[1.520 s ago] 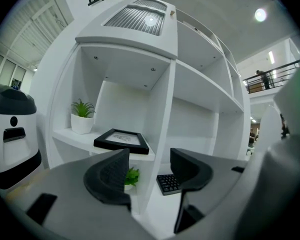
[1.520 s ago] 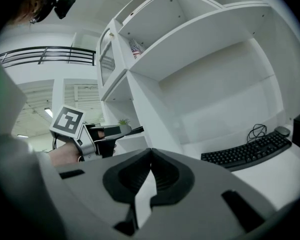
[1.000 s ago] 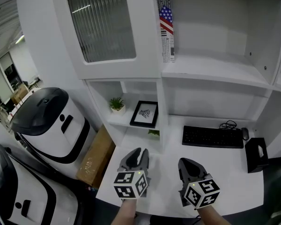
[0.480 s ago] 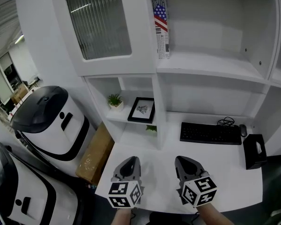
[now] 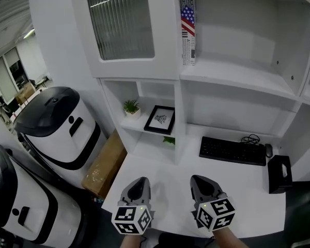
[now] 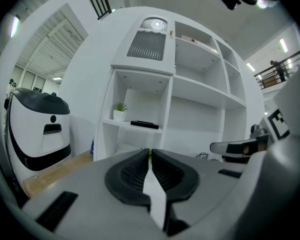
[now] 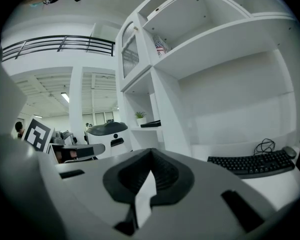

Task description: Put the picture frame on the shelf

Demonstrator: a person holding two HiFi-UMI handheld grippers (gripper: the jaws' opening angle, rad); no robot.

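Picture frame (image 5: 160, 120) rests on the lower board of the narrow shelf (image 5: 144, 129), left of the keyboard (image 5: 232, 151) and beyond the vertical divider; its black border and pale print face upward in the head view; the left gripper view shows it as a thin dark slab (image 6: 144, 125) on that board. Potted plant (image 5: 131, 108) stands on the same board, farther left of the keyboard than the frame, close to it but apart. Left gripper (image 5: 139, 182) is above the white desk (image 5: 165, 169), nearer the person than the keyboard and to its left; its jaws are pressed together with nothing between them. Right gripper (image 5: 198, 181) is directly on the near side of the keyboard; its jaws likewise meet, empty. Mouse (image 5: 269, 149) lies just right of the keyboard.
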